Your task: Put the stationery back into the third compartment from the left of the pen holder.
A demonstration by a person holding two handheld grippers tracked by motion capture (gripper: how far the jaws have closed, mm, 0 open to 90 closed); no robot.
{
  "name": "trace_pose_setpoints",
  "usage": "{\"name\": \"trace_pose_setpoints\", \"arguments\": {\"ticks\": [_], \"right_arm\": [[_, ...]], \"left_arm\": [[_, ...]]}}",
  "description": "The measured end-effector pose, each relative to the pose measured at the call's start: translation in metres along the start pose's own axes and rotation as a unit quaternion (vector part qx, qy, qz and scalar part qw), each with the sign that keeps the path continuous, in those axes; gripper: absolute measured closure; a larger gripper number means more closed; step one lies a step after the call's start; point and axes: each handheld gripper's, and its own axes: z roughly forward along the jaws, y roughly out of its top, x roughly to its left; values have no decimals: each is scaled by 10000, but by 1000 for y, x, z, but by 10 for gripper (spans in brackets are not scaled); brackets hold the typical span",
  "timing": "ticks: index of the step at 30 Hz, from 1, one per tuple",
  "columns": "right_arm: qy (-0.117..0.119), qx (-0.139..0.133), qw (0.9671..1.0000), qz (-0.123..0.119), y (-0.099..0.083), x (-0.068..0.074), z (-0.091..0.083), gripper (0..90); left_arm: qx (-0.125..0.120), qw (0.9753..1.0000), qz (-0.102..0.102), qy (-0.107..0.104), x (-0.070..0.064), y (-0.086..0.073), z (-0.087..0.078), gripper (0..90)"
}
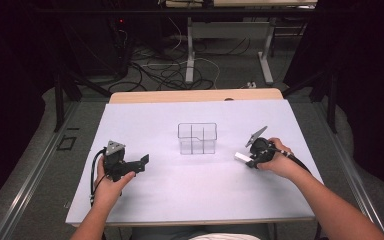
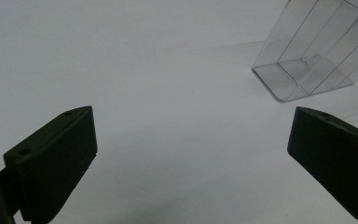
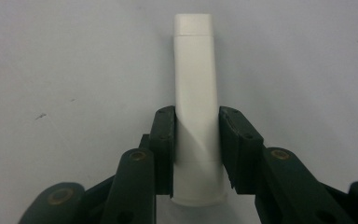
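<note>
A dark room with cables on the floor lies beyond the table (image 1: 130, 200), whose top is covered by a pale sheet. A clear box (image 1: 197, 138) with dividers stands at the centre, apparently empty, though its clear walls make that hard to judge. At about 4 o'clock from it, the right tool (image 1: 246, 159) is clamped on a white stick (image 3: 196, 93), low over the sheet. The left tool (image 1: 142, 162), at 8 o'clock, gapes wide and holds nothing. The pick-up looks done; carrying the stick to the box and dropping it in a compartment is left.
</note>
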Motion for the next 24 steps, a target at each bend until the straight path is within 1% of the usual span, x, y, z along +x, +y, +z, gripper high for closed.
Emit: {"name": "trace_pose_setpoints", "arguments": {"ticks": [1,2,3,5,6,7,8,9,10,11,12,16,18,20,21,22,23,24], "right_arm": [[20,14,10000,-1,0,0,-1,674],[29,-142,9999,-4,0,1,0,674],[1,-202,9998,-16,0,1,-1,674],[56,-186,9998,-43,2,3,-4,675],[-13,-254,9996,-73,2,4,-5,675],[-2,-321,9994,-136,2,5,-6,674],[12,-304,9995,-105,3,6,-7,675],[12,-348,9992,-170,4,7,-8,675],[5,-378,9991,-171,5,8,-10,675],[-18,-413,9988,-264,5,9,-11,675],[-14,-447,9986,-272,6,10,-13,675],[-140,-595,9969,-499,11,16,-18,675],[-202,-661,9960,-571,13,19,-20,675],[-234,-673,9951,-688,15,21,-22,675],[-285,-672,9947,-729,16,23,-23,675],[-355,-738,9929,-867,19,26,-24,675],[-355,-738,9929,-867,19,26,-24,675],[-342,-770,9921,-929,20,27,-25,675]], "left_arm": [[7,10000,1,-2,0,0,0,16],[6,10000,6,3,0,0,0,16],[0,10000,3,5,0,0,0,16],[-17,10000,3,9,0,0,-1,16],[-9,10000,7,17,1,1,-1,16],[-15,10000,-5,16,1,1,-1,16],[-26,10000,-11,11,1,1,-1,16],[-29,10000,-10,2,1,1,-1,16],[-24,10000,-12,-3,1,1,-1,16],[-23,10000,-10,-5,1,1,-2,16],[-16,10000,-6,-11,0,1,-2,16],[-6,10000,1,-33,-1,1,-1,16],[23,10000,31,-39,-2,1,-1,16],[2,10000,24,-54,-2,1,-1,16],[-11,10000,17,-60,-3,1,-1,16],[-11,10000,15,-66,-3,1,-1,16],[-9,10000,7,-76,-3,1,-1,16],[-1,10000,9,-89,-3,1,-1,16]]}}
